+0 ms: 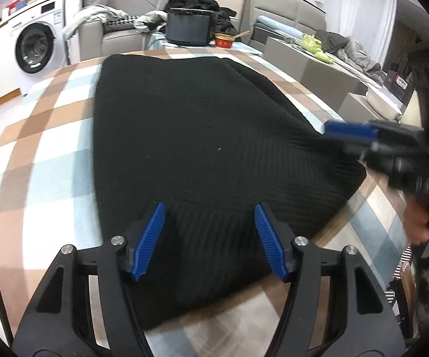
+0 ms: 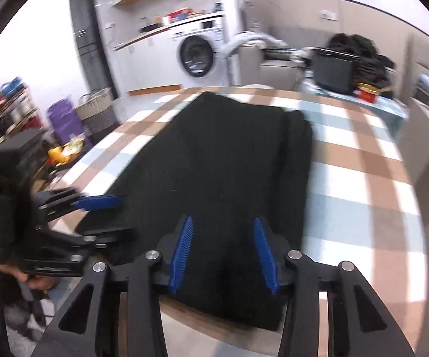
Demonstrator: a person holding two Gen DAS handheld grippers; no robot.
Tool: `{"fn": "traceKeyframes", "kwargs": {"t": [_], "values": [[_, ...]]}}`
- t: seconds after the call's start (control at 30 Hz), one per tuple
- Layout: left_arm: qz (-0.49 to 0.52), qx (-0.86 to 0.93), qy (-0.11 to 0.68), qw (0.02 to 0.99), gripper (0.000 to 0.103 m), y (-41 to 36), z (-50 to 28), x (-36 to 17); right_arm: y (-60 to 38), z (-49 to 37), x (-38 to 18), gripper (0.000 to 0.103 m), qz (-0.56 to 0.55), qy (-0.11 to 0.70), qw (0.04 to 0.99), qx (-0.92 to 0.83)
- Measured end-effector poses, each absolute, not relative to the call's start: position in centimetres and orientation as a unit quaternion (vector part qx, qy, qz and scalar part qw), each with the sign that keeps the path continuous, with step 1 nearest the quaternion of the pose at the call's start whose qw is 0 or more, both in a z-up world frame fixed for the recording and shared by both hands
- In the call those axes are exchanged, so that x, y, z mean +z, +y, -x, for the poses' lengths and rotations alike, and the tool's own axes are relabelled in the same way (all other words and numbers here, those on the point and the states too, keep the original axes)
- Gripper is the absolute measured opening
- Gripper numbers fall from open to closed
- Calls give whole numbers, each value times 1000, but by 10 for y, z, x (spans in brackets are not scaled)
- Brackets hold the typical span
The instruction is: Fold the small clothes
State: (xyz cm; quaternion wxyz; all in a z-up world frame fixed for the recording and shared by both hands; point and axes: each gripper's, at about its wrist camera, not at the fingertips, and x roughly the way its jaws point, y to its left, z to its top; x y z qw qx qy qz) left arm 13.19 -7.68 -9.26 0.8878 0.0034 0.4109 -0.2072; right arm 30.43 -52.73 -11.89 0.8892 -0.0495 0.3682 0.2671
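Note:
A black ribbed knit garment [image 1: 196, 136] lies flat on the checked tablecloth [image 1: 50, 154], folded into a long rectangle. It also shows in the right wrist view [image 2: 223, 160]. My left gripper [image 1: 210, 211] is open and empty, hovering over the garment's near edge. My right gripper [image 2: 221, 223] is open and empty, also over the near end of the garment. In the left wrist view the right gripper [image 1: 351, 134] shows blurred at the garment's right edge. In the right wrist view the left gripper [image 2: 101, 202] shows blurred at the garment's left edge.
A dark box [image 1: 187, 28] and a red bowl [image 1: 224, 40] stand at the table's far end. A washing machine [image 1: 35, 47] stands to the left, grey sofas with clothes [image 1: 333, 47] to the right. Baskets and shelves [image 2: 65, 119] stand left of the table.

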Motion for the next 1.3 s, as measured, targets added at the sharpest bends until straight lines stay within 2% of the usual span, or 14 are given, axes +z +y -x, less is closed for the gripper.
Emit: {"fn": "traceKeyframes", "kwargs": {"t": [0.07, 0.17, 0.3, 0.43, 0.53, 0.73, 0.8, 0.83, 0.87, 0.97, 1.1, 1.17, 1.23, 1.3], "values": [[5, -216, 421, 881, 69, -77, -140, -97, -509, -309, -133, 44, 65, 383, 877, 282], [15, -229, 423, 876, 69, -71, -142, -99, -496, -318, -156, 44, 94, 386, 874, 280], [7, -230, 420, 878, 69, -63, -136, -100, -510, -313, -155, 43, 122, 380, 886, 236], [5, -227, 430, 874, 69, -58, -135, -96, -531, -309, -138, 44, 91, 419, 874, 230], [9, -217, 433, 875, 69, -57, -148, -92, -533, -316, -124, 45, 74, 400, 880, 243], [18, -178, 437, 882, 69, -49, -196, -91, -530, -375, -140, 45, 11, 440, 871, 218], [19, -168, 444, 880, 69, -46, -208, -95, -528, -394, -149, 36, -6, 449, 869, 210], [20, -165, 448, 878, 69, -44, -212, -97, -528, -399, -148, 19, -6, 446, 872, 200], [19, -167, 447, 879, 69, -42, -212, -97, -528, -402, -143, 9, -7, 439, 876, 201], [6, -168, 448, 878, 69, -38, -211, -97, -537, -401, -127, 9, -15, 419, 886, 200], [6, -166, 451, 877, 69, -34, -211, -90, -533, -409, -140, 11, 19, 455, 868, 197], [0, -169, 441, 882, 69, -34, -214, -80, -537, -411, -133, 23, 3, 454, 864, 215], [-3, -169, 435, 884, 69, -37, -221, -74, -543, -416, -127, 31, -30, 441, 868, 227], [0, -173, 432, 885, 69, -39, -237, -74, -541, -426, -127, 34, -39, 444, 866, 227]]}}
